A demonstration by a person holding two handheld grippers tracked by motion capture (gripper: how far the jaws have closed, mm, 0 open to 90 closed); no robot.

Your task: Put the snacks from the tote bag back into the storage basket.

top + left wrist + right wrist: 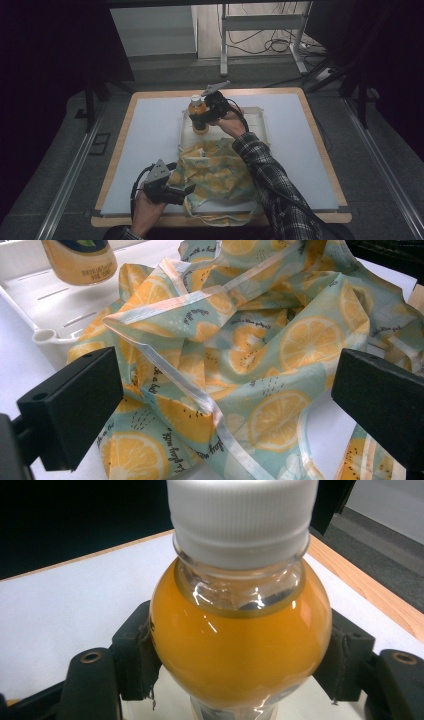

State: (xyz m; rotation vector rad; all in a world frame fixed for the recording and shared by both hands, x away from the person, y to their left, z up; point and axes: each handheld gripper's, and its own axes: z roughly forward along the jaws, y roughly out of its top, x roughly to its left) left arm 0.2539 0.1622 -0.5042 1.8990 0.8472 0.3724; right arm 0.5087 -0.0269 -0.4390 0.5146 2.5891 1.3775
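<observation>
An orange juice bottle (198, 114) with a white cap (240, 515) stands upright in the white tray (252, 120) at the back of the table. My right gripper (201, 119) is shut on the orange juice bottle (240, 645), its jaws pressing both sides of the rounded shoulder. A crumpled lemon-print cloth bag (215, 175) lies in front of the tray. My left gripper (186, 194) is open at the bag's front left corner. In the left gripper view the bag (240, 355) lies between and beyond the two black jaws, with the bottle's base (80, 262) in the tray (45, 305).
The white mat (150, 140) covers a wooden table (327, 150). A person's plaid sleeve (275, 185) crosses the bag's right side. A metal frame (260, 30) and cables lie on the floor behind the table.
</observation>
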